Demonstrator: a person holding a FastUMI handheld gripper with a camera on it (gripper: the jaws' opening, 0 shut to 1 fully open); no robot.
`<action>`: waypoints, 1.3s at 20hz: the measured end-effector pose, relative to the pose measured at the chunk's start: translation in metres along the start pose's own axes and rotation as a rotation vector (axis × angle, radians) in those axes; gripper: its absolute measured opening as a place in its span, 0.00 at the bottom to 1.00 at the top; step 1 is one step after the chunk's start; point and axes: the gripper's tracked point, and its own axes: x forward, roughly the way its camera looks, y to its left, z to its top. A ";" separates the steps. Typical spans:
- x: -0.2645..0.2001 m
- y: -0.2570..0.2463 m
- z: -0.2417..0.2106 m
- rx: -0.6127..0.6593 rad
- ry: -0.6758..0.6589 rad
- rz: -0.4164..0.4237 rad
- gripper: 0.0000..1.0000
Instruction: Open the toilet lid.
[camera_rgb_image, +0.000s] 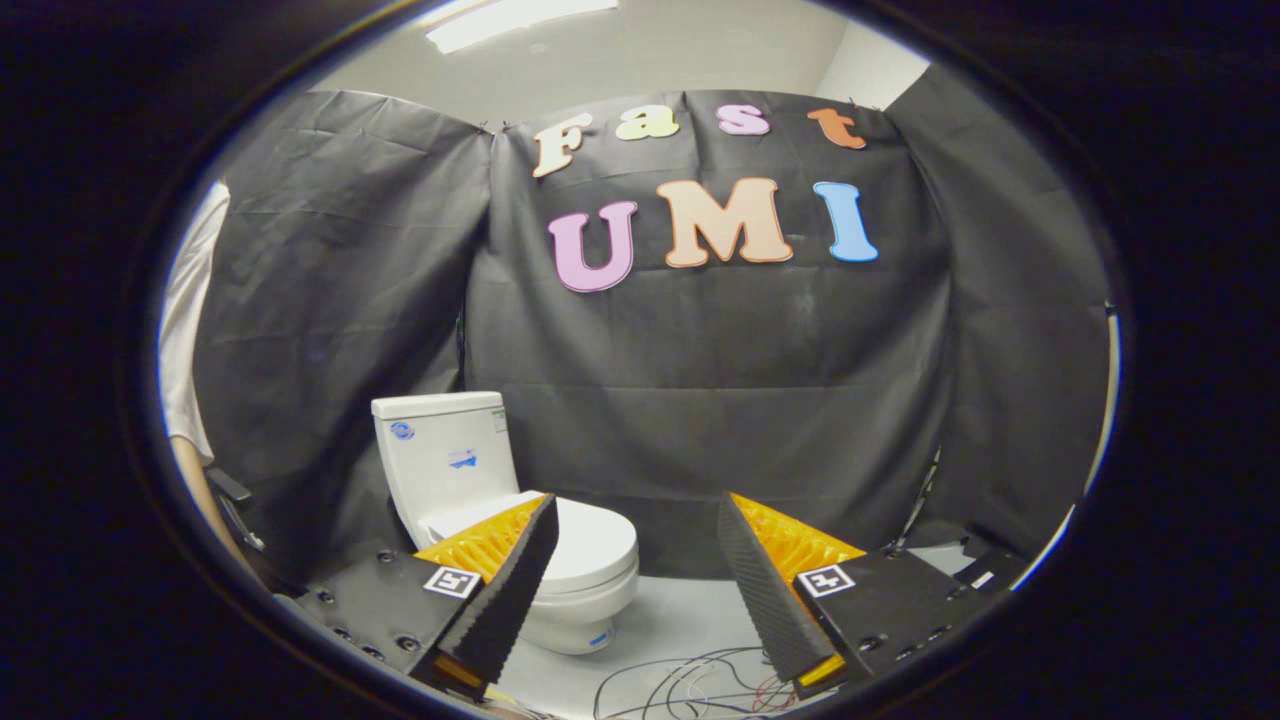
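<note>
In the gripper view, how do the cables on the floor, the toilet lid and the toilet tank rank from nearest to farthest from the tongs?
1. The cables lie on the floor, low between the two fingers of the open tongs.
2. The toilet lid, closed, sits just beyond the left finger.
3. The toilet tank stands behind the lid, against the black cloth.

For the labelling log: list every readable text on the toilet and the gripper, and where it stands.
Stickers on the toilet tank: too small to read.
Sticker on the toilet base: blurred, unreadable.
Square markers on the open gripper, short of the closed lid: patterns, no words.
</note>
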 end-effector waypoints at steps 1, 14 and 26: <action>0.000 0.000 -0.001 0.000 0.000 0.000 0.99; 0.000 0.000 0.000 0.000 0.001 0.000 0.99; 0.000 0.000 -0.001 0.000 0.000 0.000 0.99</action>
